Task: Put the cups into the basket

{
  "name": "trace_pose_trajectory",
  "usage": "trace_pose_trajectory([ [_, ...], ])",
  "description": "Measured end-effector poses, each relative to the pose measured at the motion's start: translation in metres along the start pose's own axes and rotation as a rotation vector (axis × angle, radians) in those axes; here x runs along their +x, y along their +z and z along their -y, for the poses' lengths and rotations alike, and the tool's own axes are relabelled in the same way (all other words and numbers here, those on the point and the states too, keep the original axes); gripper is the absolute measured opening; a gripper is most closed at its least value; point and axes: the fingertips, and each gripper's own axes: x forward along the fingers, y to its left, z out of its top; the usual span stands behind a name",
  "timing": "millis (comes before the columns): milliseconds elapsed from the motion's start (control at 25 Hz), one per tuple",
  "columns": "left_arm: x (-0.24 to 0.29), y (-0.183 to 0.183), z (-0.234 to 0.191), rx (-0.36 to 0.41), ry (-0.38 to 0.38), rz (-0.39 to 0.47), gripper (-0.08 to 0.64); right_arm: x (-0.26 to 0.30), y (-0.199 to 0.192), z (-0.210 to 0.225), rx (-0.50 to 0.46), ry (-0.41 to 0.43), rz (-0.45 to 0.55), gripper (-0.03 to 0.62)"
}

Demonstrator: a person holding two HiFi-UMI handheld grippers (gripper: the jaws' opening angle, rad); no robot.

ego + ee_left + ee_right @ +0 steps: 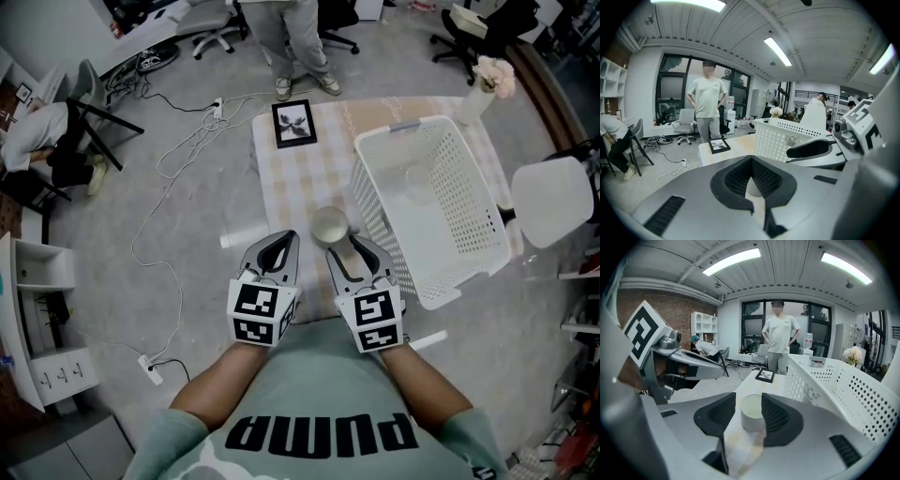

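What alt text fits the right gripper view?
A white cup stands upright on a checked tablecloth between the open jaws of the right tool, not gripped. A white perforated basket fills the right side. Farther along lies a framed picture, with a person standing beyond.

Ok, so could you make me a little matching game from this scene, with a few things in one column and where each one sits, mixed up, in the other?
Things
1. cup
2. framed picture
3. flowers
4. basket

Places
A. lying flat at the far end of the table
B. along the table's right side
C. between the parted jaws of the right gripper
D. past the basket's far end

Pairs: 1-C, 2-A, 3-D, 4-B
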Motion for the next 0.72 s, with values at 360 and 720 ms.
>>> trace_pose_trajectory([
  [360,0.002,-0.001,-0.002,0.008,0.003,-0.003,0.002,0.008,-0.009,0.0,0.006,0.011,-0.026,0.231],
  [720,0.01,0.001,-0.014,0.006,0.031,0.004,0.002,0.025,-0.014,0.004,-0.002,0.016,-0.056,0.271],
])
